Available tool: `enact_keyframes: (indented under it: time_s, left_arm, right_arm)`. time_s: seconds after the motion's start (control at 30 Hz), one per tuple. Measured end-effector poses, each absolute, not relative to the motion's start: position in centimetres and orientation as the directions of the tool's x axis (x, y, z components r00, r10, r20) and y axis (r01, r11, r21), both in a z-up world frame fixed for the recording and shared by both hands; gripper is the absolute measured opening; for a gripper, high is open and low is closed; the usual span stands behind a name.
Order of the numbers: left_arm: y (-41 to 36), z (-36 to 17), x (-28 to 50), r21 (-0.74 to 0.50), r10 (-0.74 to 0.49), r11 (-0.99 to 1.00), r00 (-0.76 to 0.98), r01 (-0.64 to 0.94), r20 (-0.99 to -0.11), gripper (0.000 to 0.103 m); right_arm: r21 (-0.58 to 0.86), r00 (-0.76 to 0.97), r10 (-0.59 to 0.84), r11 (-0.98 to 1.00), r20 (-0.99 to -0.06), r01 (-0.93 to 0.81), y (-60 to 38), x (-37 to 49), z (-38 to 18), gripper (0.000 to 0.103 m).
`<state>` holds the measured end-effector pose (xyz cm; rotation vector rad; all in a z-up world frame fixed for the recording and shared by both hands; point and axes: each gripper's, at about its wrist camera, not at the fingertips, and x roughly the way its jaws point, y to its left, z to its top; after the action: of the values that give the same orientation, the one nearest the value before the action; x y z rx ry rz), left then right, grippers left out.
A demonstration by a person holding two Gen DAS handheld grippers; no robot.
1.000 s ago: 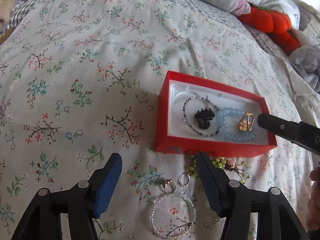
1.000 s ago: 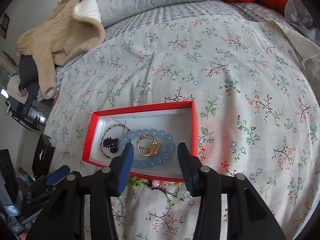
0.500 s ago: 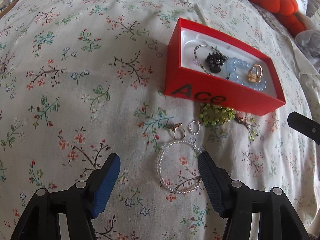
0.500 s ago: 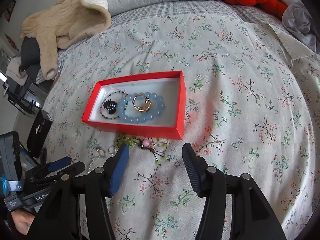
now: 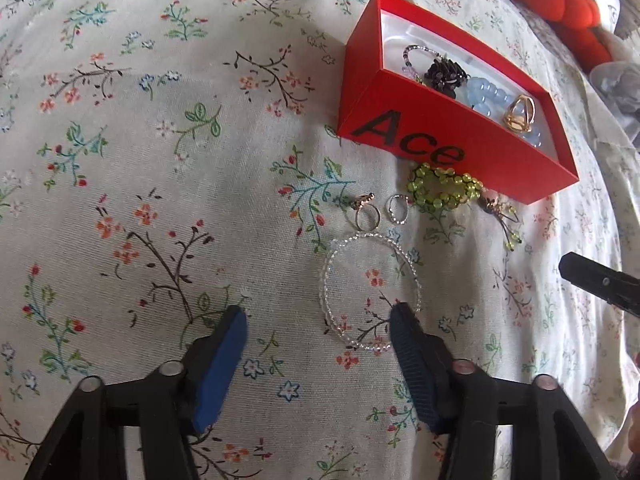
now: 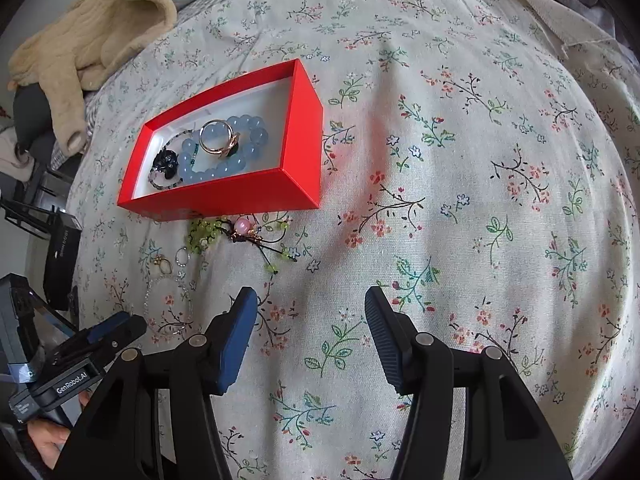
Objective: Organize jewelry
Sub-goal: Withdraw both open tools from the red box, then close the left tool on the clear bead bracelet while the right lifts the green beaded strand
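Note:
A red box (image 5: 440, 144) (image 6: 240, 196) lies on the floral bedspread. It holds a blue bead bracelet (image 6: 224, 160), a gold ring (image 6: 218, 138), a black charm (image 5: 444, 74) and a thin dark bracelet. In front of the box lie a green bead bracelet (image 5: 442, 190), two small rings (image 5: 366, 216) (image 5: 398, 210), a clear bead bracelet (image 5: 372, 288) and a pink-and-green tassel charm (image 6: 250, 232). My left gripper (image 5: 318, 324) is open and empty, its right finger at the clear bracelet's near edge. My right gripper (image 6: 310, 312) is open and empty, right of the loose jewelry.
A beige garment (image 6: 92, 40) lies at the far left of the bed. An orange plush (image 5: 560, 4) and grey cloth sit beyond the box. Dark objects stand off the bed's left edge (image 6: 60, 252).
Both grippers have pulled back from the box toward me. The gold ring now lies in the box. The left gripper has come down close over the clear bracelet.

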<state>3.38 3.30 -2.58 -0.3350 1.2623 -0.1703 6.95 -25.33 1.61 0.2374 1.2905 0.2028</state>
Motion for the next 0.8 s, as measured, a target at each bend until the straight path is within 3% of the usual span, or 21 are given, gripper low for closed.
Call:
enact_keyframes:
  time_s: [0.27,0.4,0.5,0.63,0.7,0.73,0.8]
  left_arm:
    - [2.5,-3.2,4.4,-0.328,-0.3,0.944,0.304,-0.044,-0.904,0.017]
    - [2.3,-3.3,4.6,-0.31,-0.288,0.951,0.31,-0.023,-0.906,0.004]
    - [2.2,-3.5,4.7,-0.308,-0.289,0.951,0.312,-0.01,-0.905,0.002]
    - [2.5,-3.6,4.5,-0.32,-0.302,0.948,0.311,-0.005,-0.901,0.002]
    - [2.5,-3.6,4.5,-0.319,-0.304,0.948,0.309,0.002,-0.901,0.002]
    - [2.5,-3.6,4.3,-0.318,-0.304,0.948,0.309,0.006,-0.901,0.002]
    - [2.5,-3.6,4.2,-0.315,-0.304,0.949,0.31,0.013,-0.901,0.002]
  right_arm:
    - [0.272,0.258,0.277,0.961,-0.925,-0.057,-23.7,8.2,0.8,0.059]
    - [0.263,0.265,0.267,0.963,-0.927,-0.05,-22.9,9.3,0.2,0.059]
    - [0.27,0.262,0.274,0.961,-0.925,-0.053,-22.2,10.0,-0.6,0.057]
    - [0.22,0.27,0.237,0.971,-0.933,-0.09,-20.7,10.2,-1.4,0.039]
    - [0.199,0.285,0.227,0.972,-0.931,-0.125,-20.1,10.2,-1.4,0.024]
    - [0.2,0.282,0.231,0.97,-0.931,-0.137,-20.0,10.2,-1.5,0.012]
    - [0.207,0.281,0.241,0.968,-0.929,-0.144,-20.2,10.2,-1.5,0.005]
